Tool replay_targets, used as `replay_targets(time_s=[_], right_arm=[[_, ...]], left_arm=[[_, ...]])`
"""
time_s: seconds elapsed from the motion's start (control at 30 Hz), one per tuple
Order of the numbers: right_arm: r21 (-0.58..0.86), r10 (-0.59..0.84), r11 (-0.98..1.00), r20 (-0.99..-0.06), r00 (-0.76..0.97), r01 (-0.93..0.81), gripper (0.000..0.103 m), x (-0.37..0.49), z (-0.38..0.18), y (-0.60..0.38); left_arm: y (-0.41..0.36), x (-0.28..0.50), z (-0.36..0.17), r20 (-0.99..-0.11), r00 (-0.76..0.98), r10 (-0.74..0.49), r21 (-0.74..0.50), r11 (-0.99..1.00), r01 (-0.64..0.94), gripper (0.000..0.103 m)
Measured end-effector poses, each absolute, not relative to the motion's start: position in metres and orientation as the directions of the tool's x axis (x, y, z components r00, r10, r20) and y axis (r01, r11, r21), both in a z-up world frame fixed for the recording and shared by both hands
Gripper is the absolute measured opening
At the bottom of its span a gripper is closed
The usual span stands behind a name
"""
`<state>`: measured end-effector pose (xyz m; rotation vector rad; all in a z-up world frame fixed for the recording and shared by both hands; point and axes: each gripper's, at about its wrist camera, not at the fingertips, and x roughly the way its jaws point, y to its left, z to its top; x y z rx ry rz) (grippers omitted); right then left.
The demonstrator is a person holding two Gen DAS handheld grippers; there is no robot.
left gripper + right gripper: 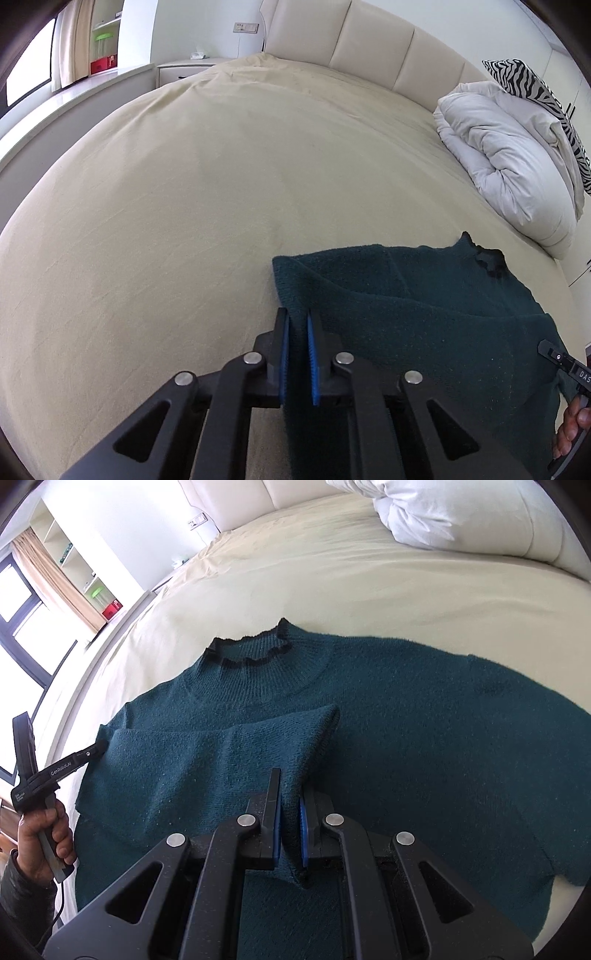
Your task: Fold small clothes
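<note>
A dark teal knit sweater (406,720) with a ruffled black-edged collar (251,646) lies flat on the cream bed sheet (369,572). Its left sleeve (207,753) is folded across the chest. My right gripper (290,790) is shut on that sleeve's cuff end, just above the body. My left gripper (297,321) is shut on the sweater's left edge fold (295,273); it also shows in the right wrist view (98,747) at the left shoulder. The sweater (424,314) fills the left wrist view's lower right.
A bunched white duvet (509,158) with a zebra-print pillow (532,85) lies at the head of the bed on the right. A padded headboard (369,40) runs behind. A nightstand (184,70) and window shelves stand left of the bed.
</note>
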<state>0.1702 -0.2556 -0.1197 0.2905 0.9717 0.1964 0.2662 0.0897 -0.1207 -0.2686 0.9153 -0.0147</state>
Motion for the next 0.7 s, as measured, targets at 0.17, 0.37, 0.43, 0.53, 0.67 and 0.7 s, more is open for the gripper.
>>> replay_targets(time_s=[0.17,0.37,0.43,0.53,0.67,0.7], right_arm=[[0.303,0.268,0.952,-0.753,0.601,-0.044,0.006,0.168,-0.098,-0.255],[0.294,0.248,0.956,-0.804,0.541,-0.002,0.006,0.185,-0.122,-0.261],[0.375,0.296,0.926,-0.801,0.521,0.049,0.005,0.189,-0.146,-0.275],[0.389,0.3,0.92,-0.789,0.537,0.057,0.007,0.185,-0.143,-0.275],[0.401,0.312,0.913,-0.801,0.511,0.071,0.022,0.18,-0.134,-0.273],[0.428,0.334,0.9,-0.798,0.502,0.081,0.034,0.177,-0.132,-0.275]], left_arm=[[0.094,0.261,-0.12,-0.762,0.638,-0.107,-0.244,0.961,-0.131,0.009],[0.086,0.263,-0.128,-0.767,0.639,-0.061,-0.178,0.977,-0.12,0.009],[0.084,0.263,-0.126,-0.768,0.638,-0.052,-0.16,0.98,-0.114,0.012],[0.086,0.258,-0.117,-0.776,0.63,-0.034,-0.15,0.98,-0.132,0.027],[0.087,0.23,-0.1,-0.775,0.629,-0.062,-0.169,0.979,-0.111,0.058],[0.083,0.223,-0.098,-0.779,0.624,-0.063,-0.155,0.983,-0.094,0.065]])
